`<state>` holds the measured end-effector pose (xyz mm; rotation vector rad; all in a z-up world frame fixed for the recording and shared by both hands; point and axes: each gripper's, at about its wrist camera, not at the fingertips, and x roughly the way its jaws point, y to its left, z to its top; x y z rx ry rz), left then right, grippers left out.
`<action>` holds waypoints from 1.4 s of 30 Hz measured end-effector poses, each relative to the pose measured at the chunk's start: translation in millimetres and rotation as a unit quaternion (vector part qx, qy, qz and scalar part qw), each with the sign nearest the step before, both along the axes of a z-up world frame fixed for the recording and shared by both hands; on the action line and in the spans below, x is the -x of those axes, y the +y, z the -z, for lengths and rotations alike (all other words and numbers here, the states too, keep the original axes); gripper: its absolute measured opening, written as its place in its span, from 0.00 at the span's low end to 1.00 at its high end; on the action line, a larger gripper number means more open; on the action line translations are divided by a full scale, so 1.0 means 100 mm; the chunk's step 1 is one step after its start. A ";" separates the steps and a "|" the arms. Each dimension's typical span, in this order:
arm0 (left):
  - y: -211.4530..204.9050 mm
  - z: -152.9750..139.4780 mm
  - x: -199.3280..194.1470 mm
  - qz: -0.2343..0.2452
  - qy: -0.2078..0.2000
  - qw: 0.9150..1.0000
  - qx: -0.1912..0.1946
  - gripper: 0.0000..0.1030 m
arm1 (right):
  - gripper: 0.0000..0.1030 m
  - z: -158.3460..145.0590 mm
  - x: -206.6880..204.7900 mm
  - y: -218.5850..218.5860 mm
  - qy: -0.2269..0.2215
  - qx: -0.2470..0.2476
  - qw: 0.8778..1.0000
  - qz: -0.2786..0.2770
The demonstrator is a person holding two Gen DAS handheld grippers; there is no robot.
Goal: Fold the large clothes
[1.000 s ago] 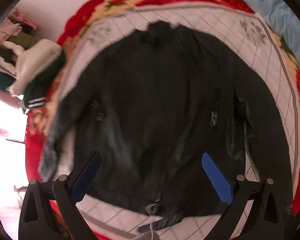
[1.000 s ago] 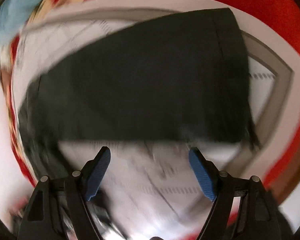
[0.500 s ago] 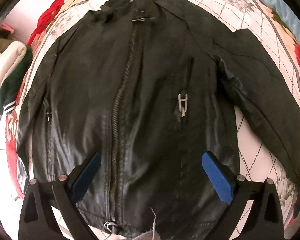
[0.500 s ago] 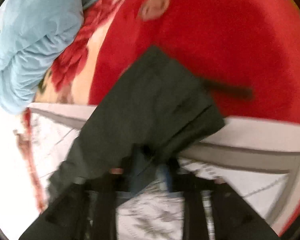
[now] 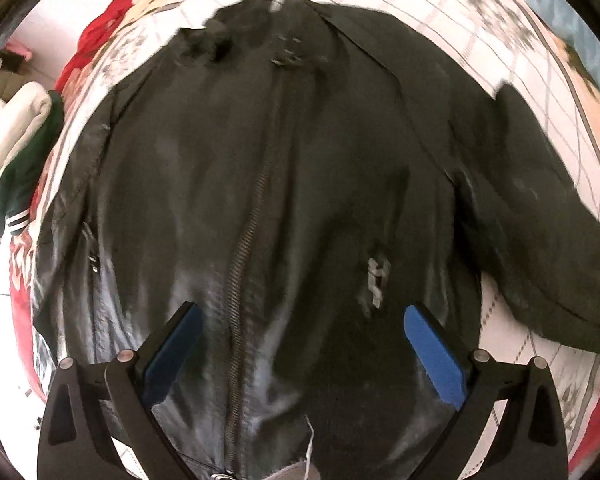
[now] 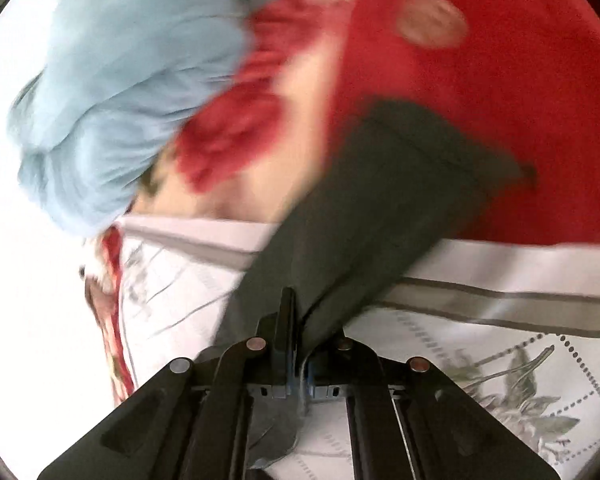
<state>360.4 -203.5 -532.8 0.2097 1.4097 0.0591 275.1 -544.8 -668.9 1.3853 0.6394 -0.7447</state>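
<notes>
Gripping the sleeve [image 6: 384, 216] at the bed's [image 6: 500, 280] edge, the right gripper [image 6: 296, 344] should carry it flat across the jacket [image 5: 260, 200]; the left gripper [image 5: 300, 356] hovers apart above.

Strong daylight blows out the left edge of both views to pure white. Pale glare streaks the black jacket [image 5: 284, 208] in the left wrist view. The right wrist view smears badly, blue cloth [image 6: 120, 92] and red blanket [image 6: 500, 92] blurred. Fisheye bends every rim.

Right tool [image 6: 296, 344] — newly clamped on sleeve [image 6: 380, 208]
</notes>
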 end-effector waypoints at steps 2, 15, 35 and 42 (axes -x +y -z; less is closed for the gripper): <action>0.14 -0.07 -0.09 -0.014 -0.005 1.000 0.002 1.00 | 0.04 -0.37 -0.22 0.11 -0.010 0.036 0.998 -0.041; 1.81 -0.44 -0.63 -0.186 -0.037 0.982 -0.004 1.00 | 0.04 -1.61 -2.40 2.71 -0.067 0.176 0.903 -0.386; 3.72 -0.15 0.52 -0.401 0.017 0.911 0.098 1.00 | 0.38 -0.88 -2.30 4.61 0.064 0.134 0.783 -0.604; 4.61 0.32 1.38 -0.510 0.041 0.831 0.219 1.00 | 0.39 -0.63 -2.14 4.79 0.115 0.171 0.751 -0.628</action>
